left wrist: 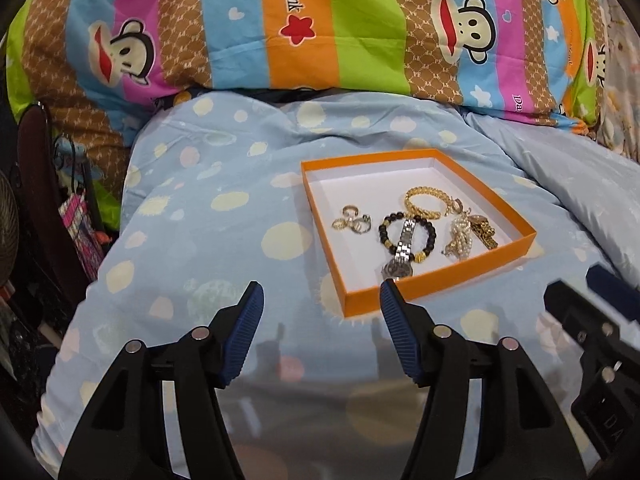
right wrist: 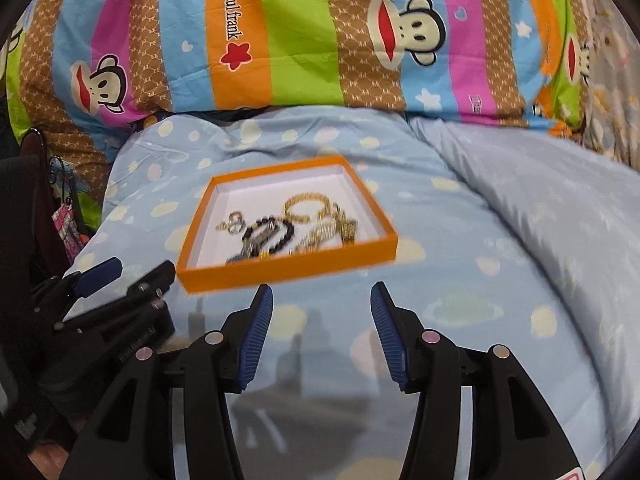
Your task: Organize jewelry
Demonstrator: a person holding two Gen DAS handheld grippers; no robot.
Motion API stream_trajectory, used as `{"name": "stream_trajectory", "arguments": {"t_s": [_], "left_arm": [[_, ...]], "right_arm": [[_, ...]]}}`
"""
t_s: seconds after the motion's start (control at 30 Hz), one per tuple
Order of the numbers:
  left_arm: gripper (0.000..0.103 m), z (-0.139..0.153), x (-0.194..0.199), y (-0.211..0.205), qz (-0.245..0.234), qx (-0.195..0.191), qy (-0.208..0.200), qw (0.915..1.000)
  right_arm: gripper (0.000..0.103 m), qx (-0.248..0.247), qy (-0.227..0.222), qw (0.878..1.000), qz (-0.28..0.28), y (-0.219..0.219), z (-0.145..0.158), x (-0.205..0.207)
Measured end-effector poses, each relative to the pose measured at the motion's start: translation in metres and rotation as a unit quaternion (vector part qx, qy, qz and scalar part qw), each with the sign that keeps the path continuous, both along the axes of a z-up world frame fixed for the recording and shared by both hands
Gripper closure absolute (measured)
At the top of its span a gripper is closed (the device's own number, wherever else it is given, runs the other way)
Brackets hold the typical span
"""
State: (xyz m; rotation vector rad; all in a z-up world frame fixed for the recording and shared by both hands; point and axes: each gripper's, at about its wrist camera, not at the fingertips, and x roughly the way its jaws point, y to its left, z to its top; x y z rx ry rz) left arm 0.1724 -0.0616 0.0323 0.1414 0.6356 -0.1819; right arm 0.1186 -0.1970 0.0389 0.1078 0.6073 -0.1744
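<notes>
Lay on the bed, beyond both sets of jaws: a shallow orange cardboard tray point(left wrist: 438, 286) with a white floor, on the pale blue dotted bedsheet point(left wrist: 208, 216). Held all the jewelry, bunched toward its near right part. Sat far and right of the left gripper point(left wrist: 322, 294), whose right blue pad nearly lined up with the tray's near edge; jaws spread wide, nothing between them. Sat far and left of the right gripper point(right wrist: 322, 296), jaws likewise spread and bare, short of the tray's near wall.

Counted in the tray: one black-bead bracelet point(left wrist: 429, 229) with gold accents; one silver metal-band watch point(left wrist: 402, 254) laid across it, dial toward the near wall; one gold chain bracelet point(left wrist: 427, 204) farther back; one pearl-and-gold cluster piece point(left wrist: 460, 236); one gold-band watch point(left wrist: 486, 234) just right of that; a small cluster of rings point(left wrist: 351, 222) at left, roughly three or four, exact number unclear. Blurred in the right wrist view.

Rose behind the tray: a striped cartoon-monkey pillow point(left wrist: 300, 24). Crowded the left edge off the bed: dark clutter and hanging bags point(left wrist: 76, 224). Nothing lying between either jaws and the tray but bare sheet.
</notes>
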Motion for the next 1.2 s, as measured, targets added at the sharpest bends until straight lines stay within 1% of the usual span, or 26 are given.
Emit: {"name": "stream_trajectory", "arguments": {"t_s": [0.13,0.23,0.37,0.57,0.7,0.77,1.0,1.07,1.17,1.2], "left_arm": [[0.045,-0.005,0.009,-0.002,0.005,-0.007,0.000,1.0000],[0.045,-0.006,0.012,-0.002,0.006,-0.005,-0.004,1.0000],[0.043,-0.003,0.017,-0.001,0.006,-0.013,-0.006,0.9999],[0.043,-0.004,0.023,-0.002,0.010,-0.008,-0.005,0.9999],[0.042,-0.005,0.024,-0.002,0.011,-0.007,-0.004,0.9999],[0.038,-0.005,0.024,-0.002,0.012,-0.006,-0.004,0.9999],[0.036,-0.006,0.024,-0.002,0.013,-0.003,-0.008,0.9999],[0.028,-0.005,0.023,-0.002,0.015,-0.002,-0.009,0.9998],[0.020,-0.005,0.022,-0.003,0.017,0.000,-0.013,0.9998],[0.019,-0.004,0.021,-0.003,0.019,0.001,-0.014,0.9997]], "right_arm": [[0.047,0.002,-0.002,1.000,-0.009,-0.003,-0.008,0.014],[0.047,0.019,0.012,1.000,-0.008,-0.008,-0.017,0.019],[0.046,0.018,0.014,1.000,-0.009,-0.010,-0.012,0.023],[0.044,0.028,0.023,0.999,-0.011,-0.015,-0.011,0.030],[0.044,0.024,0.021,0.999,-0.012,-0.014,-0.011,0.029],[0.044,0.023,0.022,0.999,-0.011,-0.014,-0.012,0.029],[0.044,0.017,0.023,0.999,-0.016,-0.014,-0.014,0.029],[0.044,0.014,0.024,0.999,-0.015,-0.013,-0.015,0.029],[0.044,0.007,0.023,1.000,-0.014,-0.010,-0.015,0.029],[0.044,0.004,0.022,1.000,-0.013,-0.009,-0.015,0.028]]}}
